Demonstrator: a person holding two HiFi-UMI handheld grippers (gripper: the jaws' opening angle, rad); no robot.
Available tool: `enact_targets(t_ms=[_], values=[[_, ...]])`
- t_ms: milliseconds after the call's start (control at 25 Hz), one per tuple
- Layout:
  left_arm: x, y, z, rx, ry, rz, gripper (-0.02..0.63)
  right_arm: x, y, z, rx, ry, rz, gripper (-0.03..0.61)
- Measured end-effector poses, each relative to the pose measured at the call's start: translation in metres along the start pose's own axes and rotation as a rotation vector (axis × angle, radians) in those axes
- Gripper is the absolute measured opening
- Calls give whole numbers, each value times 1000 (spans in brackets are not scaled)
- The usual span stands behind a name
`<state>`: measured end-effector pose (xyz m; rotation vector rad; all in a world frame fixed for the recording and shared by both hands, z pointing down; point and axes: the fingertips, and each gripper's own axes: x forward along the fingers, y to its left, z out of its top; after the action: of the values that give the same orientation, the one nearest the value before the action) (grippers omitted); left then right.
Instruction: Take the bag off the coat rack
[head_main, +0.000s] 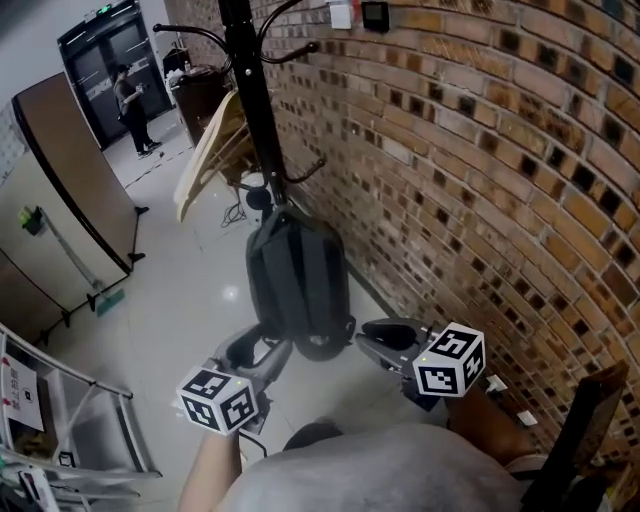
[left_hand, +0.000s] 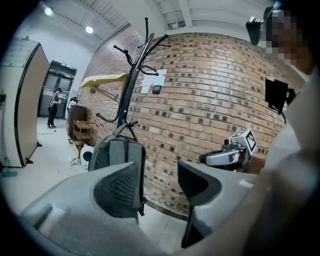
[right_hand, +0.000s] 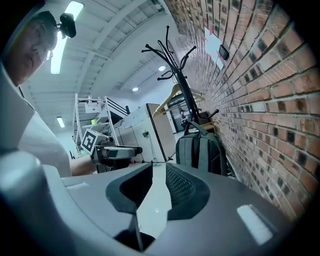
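Grey fabric bag (head_main: 297, 290) hangs by its top loop on a low hook of the coat rack (head_main: 258, 110), ahead of both jaws and touching neither; the hook carries its weight. Left gripper (left_hand: 157, 167): jaws apart, empty. Right gripper (right_hand: 159, 167): jaws a narrow slit apart, empty. Writing: none legible. Wall notices (left_hand: 154, 80) too small; marker cubes (head_main: 450, 362) show patterns only.

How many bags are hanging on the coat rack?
1. A grey backpack hangs low on the coat rack, beside the brick wall. No other bag shows.
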<state>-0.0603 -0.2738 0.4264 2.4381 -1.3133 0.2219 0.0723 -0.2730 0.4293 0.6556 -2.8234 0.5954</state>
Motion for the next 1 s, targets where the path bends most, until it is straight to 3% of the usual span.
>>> enact_targets(t_ms=[240, 520, 640, 880, 1000], values=[[23, 35, 3, 26, 21, 14, 300, 23, -33, 7, 4, 1, -24, 131], [75, 108, 5, 27, 82, 28, 411, 73, -99, 30, 4, -6, -112, 333], [99, 140, 7, 14, 110, 20, 447, 97, -135, 39, 28, -8, -151, 388], [147, 196, -7, -21, 203, -10, 534, 154, -198, 36, 52, 43, -185, 442], [162, 209, -11, -20, 221, -37, 543, 176, -212, 28, 30, 91, -177, 488]])
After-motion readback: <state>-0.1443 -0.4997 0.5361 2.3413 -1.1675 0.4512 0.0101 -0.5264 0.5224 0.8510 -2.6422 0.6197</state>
